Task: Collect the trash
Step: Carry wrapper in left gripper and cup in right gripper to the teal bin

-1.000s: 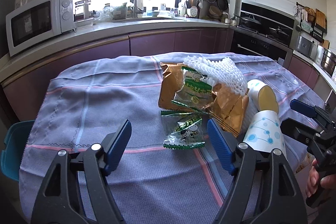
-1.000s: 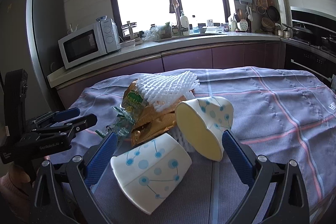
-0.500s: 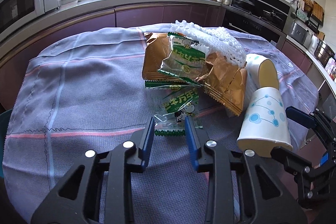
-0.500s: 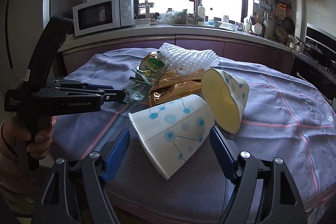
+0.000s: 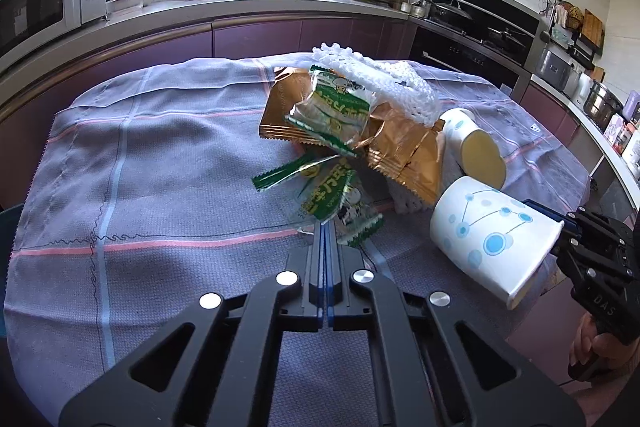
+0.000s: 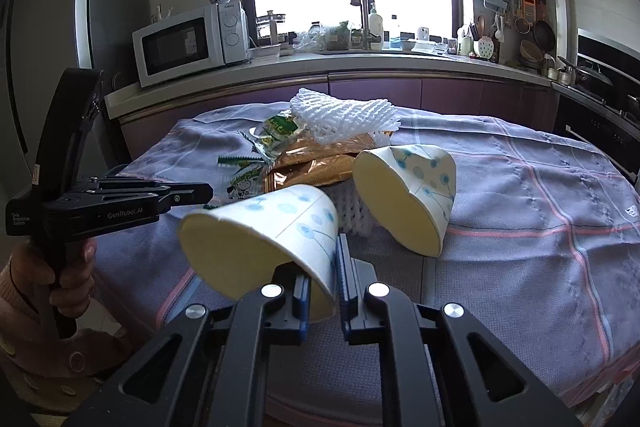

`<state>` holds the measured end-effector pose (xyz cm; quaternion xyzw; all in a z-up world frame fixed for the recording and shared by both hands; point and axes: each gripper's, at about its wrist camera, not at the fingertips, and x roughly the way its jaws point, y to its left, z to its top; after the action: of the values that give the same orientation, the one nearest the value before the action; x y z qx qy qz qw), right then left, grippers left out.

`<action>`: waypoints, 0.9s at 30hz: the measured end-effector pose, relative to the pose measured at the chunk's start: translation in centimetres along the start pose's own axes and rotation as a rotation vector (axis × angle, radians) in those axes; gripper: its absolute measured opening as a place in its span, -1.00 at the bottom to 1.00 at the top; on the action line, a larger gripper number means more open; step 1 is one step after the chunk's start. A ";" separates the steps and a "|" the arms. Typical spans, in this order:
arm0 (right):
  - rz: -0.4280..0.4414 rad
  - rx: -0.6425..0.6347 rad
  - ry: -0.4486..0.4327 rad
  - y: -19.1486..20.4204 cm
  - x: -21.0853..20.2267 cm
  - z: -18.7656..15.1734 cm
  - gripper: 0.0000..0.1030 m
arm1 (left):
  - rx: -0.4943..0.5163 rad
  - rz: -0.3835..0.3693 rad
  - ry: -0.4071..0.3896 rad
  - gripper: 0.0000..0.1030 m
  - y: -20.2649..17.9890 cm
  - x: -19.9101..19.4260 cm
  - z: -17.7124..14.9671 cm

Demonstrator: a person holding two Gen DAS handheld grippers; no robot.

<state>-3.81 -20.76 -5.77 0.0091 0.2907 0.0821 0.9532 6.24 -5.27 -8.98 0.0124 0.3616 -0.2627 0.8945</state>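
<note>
**Both tools gripping trash at the near edge of the tabletop**

Closest to me, my left tool (image 5: 325,227) is fully closed, its blue pads pinching the near edge of a clear-and-green crinkled plastic snack wrapper (image 5: 324,195), which stands lifted off the cloth. My right tool (image 6: 323,263) is closing on the rim wall of a white paper cup with blue dots (image 6: 264,239); the wall sits between the pads and the cup hangs tilted, mouth toward my left. In the left wrist view the same cup (image 5: 490,239) shows at the right, held by the right tool (image 5: 560,227).

Just beyond, a second white blue-dotted paper cup (image 6: 404,199) lies on its side on the tabletop, covered by a lavender-grey checked cloth (image 6: 520,211), its crushed mouth facing me. Beside it sit shiny gold foil snack bags (image 5: 404,151), with another green-and-clear wrapper (image 5: 336,111) on top and a white foam fruit net (image 6: 344,117) draped over the far side of the pile.

Farther back, a white microwave oven (image 6: 188,43) stands on the kitchen worktop under bright windows.
</note>
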 end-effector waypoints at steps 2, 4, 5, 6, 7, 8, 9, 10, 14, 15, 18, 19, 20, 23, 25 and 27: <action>0.012 0.012 -0.002 -0.1 0.0 0.1 -0.82 | -0.010 -0.004 0.002 -0.98 0.3 -0.2 -0.1; 0.025 0.026 -0.004 -0.2 0.0 0.1 -0.83 | -0.025 0.009 0.007 -0.88 0.8 -0.3 -0.2; 0.031 0.031 -0.004 -0.2 0.0 0.1 -0.83 | -0.035 0.003 0.015 -0.50 1.0 -0.2 -0.2; 0.035 0.035 -0.005 -0.2 0.1 0.2 -0.83 | -0.041 -0.013 0.024 -0.21 1.2 -0.1 -0.1; 0.037 0.037 -0.007 -0.2 0.1 0.2 -0.83 | -0.046 -0.014 0.025 -0.19 1.4 0.0 -0.1; 0.039 0.037 -0.008 -0.1 0.1 0.3 -0.83 | -0.044 -0.013 0.029 -0.17 1.3 0.1 -0.2; 0.042 0.038 -0.008 -0.1 0.0 0.3 -0.83 | -0.039 -0.017 0.038 -0.16 1.2 0.4 -0.1; 0.044 0.041 -0.007 -0.2 0.1 0.3 -0.83 | -0.034 -0.015 0.044 -0.16 1.2 0.8 -0.1; 0.051 0.051 -0.007 -0.4 0.2 0.3 -0.83 | -0.010 0.000 0.054 -0.23 0.3 1.9 0.3; 0.054 0.053 -0.008 -0.4 0.2 0.3 -0.83 | -0.009 -0.009 0.056 -0.41 0.1 2.2 0.4; 0.061 0.058 -0.007 -0.6 0.2 0.3 -0.83 | -0.008 -0.022 0.065 -0.67 -0.3 2.6 0.4; 0.066 0.058 -0.008 -0.7 0.1 0.3 -0.83 | -0.007 -0.020 0.060 -0.71 -0.4 2.6 0.4; 0.070 0.057 -0.010 -0.7 0.1 0.3 -0.83 | -0.008 -0.023 0.053 -0.86 -0.4 2.4 0.5; 0.092 0.054 -0.019 -0.5 -0.2 0.6 -0.83 | -0.016 -0.029 0.044 -0.86 -0.2 1.8 0.5; 0.116 0.044 -0.031 0.0 -0.4 1.0 -0.84 | -0.020 -0.033 0.031 -0.86 0.1 0.9 0.3; 0.136 0.021 -0.038 0.8 -0.4 1.3 -0.84 | -0.024 -0.032 0.014 -0.87 0.6 -0.1 0.2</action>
<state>-3.52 -20.00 -4.39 0.0405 0.2719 0.1433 0.9507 6.55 -4.73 -8.85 -0.0025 0.3712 -0.2726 0.8876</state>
